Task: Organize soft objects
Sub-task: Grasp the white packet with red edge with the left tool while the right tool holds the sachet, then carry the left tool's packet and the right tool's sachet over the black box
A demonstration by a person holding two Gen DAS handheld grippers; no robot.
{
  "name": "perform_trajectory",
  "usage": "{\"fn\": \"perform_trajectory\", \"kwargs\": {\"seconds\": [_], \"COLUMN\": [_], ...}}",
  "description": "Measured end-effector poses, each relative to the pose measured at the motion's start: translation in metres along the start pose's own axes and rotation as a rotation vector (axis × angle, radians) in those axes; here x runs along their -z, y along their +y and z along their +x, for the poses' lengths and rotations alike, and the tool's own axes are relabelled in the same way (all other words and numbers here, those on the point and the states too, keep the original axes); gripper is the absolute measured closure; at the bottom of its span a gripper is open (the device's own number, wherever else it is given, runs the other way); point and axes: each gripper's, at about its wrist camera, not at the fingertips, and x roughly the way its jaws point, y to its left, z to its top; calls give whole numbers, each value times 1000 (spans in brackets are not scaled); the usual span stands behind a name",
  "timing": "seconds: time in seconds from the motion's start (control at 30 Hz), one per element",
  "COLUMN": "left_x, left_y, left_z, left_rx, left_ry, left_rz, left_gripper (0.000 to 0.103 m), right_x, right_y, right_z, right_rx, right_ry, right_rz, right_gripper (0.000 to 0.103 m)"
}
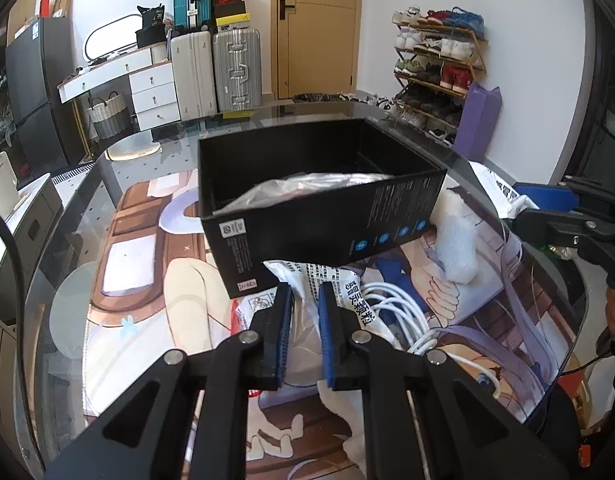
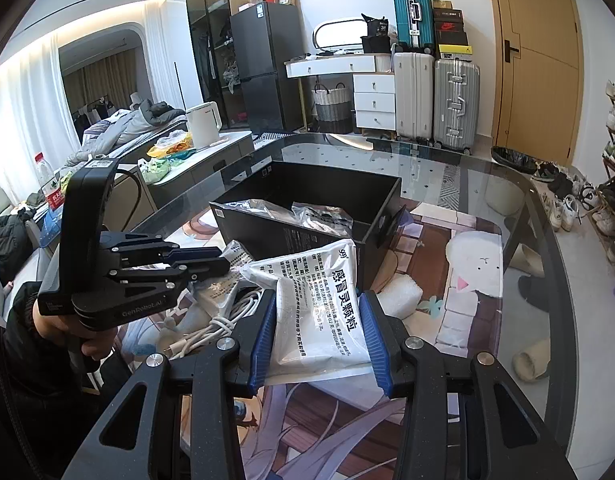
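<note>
A black open box (image 1: 319, 208) (image 2: 307, 208) stands on the table with clear plastic packets (image 2: 323, 214) inside. A white medicine pouch with Chinese print (image 2: 321, 312) lies between the fingers of my right gripper (image 2: 319, 336), which is open around it. My left gripper (image 1: 305, 328) (image 2: 203, 264) has narrow-set jaws around the edge of another white printed pouch (image 1: 327, 284) just in front of the box. A white coiled cable (image 1: 399, 312) (image 2: 219, 320) and a white foam piece (image 1: 455, 240) (image 2: 399, 296) lie beside the pouches.
The glass table (image 1: 67, 280) (image 2: 487, 184) covers an anime-print mat. Suitcases (image 2: 435, 96), a white dresser (image 2: 371, 100), a door and a shoe rack (image 1: 439, 76) stand behind. A side counter with a kettle (image 2: 201, 120) is at the left.
</note>
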Motion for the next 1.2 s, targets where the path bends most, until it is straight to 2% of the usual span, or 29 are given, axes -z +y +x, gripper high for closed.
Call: {"fn": "perform_trajectory", "kwargs": {"seconds": [0.53, 1.2], "left_x": [-3, -13], "left_y": [6, 13], "left_z": [-26, -56], "left_rx": [18, 36], "left_ry": [-54, -133], "left_rz": [-15, -24], "left_gripper": [98, 98], "right_x": [0, -1], "right_y": [3, 7], "right_z": [-3, -4], "right_rx": [-2, -6], "right_ry": [-12, -25], "right_rz": [-11, -17], "right_gripper": [61, 61]}}
